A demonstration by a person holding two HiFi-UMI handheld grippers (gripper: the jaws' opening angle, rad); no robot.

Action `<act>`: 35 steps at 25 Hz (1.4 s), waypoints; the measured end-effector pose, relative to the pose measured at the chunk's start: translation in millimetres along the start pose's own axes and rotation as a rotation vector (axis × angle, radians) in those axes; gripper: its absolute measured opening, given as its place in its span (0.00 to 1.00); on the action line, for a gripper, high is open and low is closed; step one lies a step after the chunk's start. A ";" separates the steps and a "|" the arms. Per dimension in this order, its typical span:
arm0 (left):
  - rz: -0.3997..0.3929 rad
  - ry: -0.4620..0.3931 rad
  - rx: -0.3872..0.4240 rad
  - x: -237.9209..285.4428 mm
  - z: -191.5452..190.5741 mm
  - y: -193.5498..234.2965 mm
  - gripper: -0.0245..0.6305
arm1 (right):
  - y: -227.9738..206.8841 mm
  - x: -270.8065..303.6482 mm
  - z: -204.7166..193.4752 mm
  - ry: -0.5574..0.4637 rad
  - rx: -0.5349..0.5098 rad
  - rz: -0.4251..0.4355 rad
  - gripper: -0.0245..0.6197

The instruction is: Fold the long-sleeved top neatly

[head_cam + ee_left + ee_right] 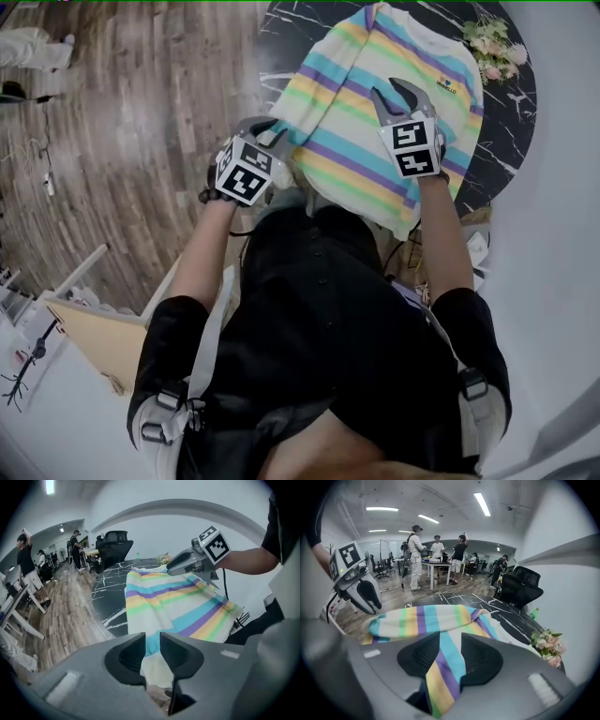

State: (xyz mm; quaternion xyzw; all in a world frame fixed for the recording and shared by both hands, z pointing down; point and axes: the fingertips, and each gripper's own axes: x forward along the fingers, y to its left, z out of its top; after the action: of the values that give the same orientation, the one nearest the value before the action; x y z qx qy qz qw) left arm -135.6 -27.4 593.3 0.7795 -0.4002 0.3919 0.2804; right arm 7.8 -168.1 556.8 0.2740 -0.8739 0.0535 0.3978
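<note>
The long-sleeved top (375,122) is soft, matt striped cloth. The table (291,37) at upper right looks like glossy black marble, white-veined. The floor (122,122) at left is grainy wood plank.

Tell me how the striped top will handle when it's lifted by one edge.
Probably floppy: the striped top sags and bunches where the left tongs and right tongs pinch it. Likely light, as two small pinches seem to hold its edge up. It may slide across the smooth marble table rather than stay put.

Flower bunch (494,45) on black table (291,28), far right
</note>
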 end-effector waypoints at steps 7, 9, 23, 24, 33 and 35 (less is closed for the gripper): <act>-0.089 0.024 0.017 -5.2 -32.6 -36.2 0.22 | 29.4 1.6 9.9 -0.008 -0.025 0.014 0.27; -0.102 0.031 0.019 -3.1 -38.6 -44.0 0.22 | 34.6 0.3 10.2 -0.009 -0.025 0.012 0.27; -0.070 0.138 0.011 32.2 -48.2 -51.2 0.27 | 21.1 -16.1 -18.0 0.025 0.023 -0.024 0.26; -0.062 0.134 0.000 32.3 -47.7 -48.9 0.24 | 18.5 -16.7 -19.7 0.026 0.026 -0.027 0.26; -0.018 0.159 -0.043 30.6 -47.3 -40.5 0.10 | 11.1 -17.7 -26.2 0.030 0.054 -0.011 0.25; -0.019 0.166 -0.050 24.4 -44.8 -39.2 0.09 | 8.2 -17.9 -22.2 0.022 0.059 -0.004 0.25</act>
State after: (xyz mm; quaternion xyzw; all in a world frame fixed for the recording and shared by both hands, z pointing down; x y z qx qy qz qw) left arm -110.8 16.9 632.9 0.7407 -0.3779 0.4426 0.3355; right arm 27.9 -146.5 559.9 0.2869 -0.8669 0.0815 0.3994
